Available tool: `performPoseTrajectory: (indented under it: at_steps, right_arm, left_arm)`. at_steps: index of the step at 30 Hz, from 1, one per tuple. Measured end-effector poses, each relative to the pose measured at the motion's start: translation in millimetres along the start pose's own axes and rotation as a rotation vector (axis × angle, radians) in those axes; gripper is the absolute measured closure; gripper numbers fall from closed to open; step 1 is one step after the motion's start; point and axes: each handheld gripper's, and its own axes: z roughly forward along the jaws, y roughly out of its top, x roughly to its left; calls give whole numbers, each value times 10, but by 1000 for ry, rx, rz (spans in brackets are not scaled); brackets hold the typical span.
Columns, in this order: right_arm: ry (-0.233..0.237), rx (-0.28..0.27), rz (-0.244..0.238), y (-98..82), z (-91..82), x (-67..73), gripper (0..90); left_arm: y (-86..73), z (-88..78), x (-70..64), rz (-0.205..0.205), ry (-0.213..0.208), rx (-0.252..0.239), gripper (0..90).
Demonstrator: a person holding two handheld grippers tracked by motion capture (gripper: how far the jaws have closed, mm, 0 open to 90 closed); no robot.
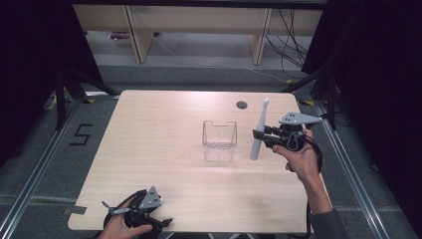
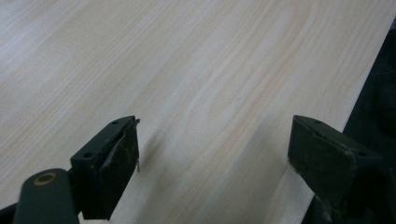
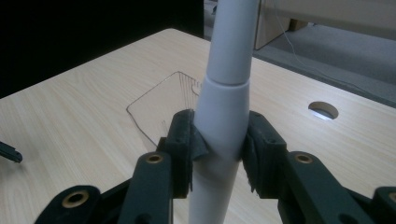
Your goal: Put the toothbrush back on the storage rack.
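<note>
White plastic electric toothbrush (image 1: 259, 130), upright, clamped in the right gripper (image 1: 263, 137)'s fingers (image 3: 184, 140), should travel left over the clear plastic bin (image 1: 219, 141) before lowering; left gripper (image 2: 212, 154) open, idle.

One electric toothbrush (image 1: 259, 130) stands at the right of centre in the high view, and one clear plastic container (image 1: 219, 141) sits at the centre of that frame. There are two tongs: the right tongs (image 1: 263, 136) at the right of the frame and the left tongs (image 1: 161, 225) at the lower left, each in one hand, so two hands, the right hand (image 1: 302, 160) and the left hand (image 1: 118, 228). One counter (image 1: 164, 119) carries it all, with one round hole (image 1: 242, 105) toward the upper right of its top, and one floor mark reading 5 (image 1: 81, 134) lies at the left of the frame.
</note>
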Motion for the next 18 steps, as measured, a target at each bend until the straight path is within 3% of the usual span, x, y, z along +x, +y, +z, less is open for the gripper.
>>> performPoseTrajectory:
  at_steps: [6, 7, 8, 13, 18]
  right_arm:
    - [0, -24, 2, 33, -18, -22, 659]
    - [0, -21, 23, 50, -37, -6, 659]
    - [1, -31, 2, 63, -36, -20, 659]
    - [0, -56, -15, 132, -69, -15, 659]
    - [6, -52, -11, 178, -88, -11, 659]
  left_arm:
    - [1, 0, 3, 6, -2, 5, 158]
    - [0, 1, 3, 4, -2, 4, 158]
    - [-1, 1, 3, 4, -2, 5, 158]
    - [4, 1, 9, 7, -8, 14, 158]
    - [0, 0, 2, 5, -2, 4, 158]
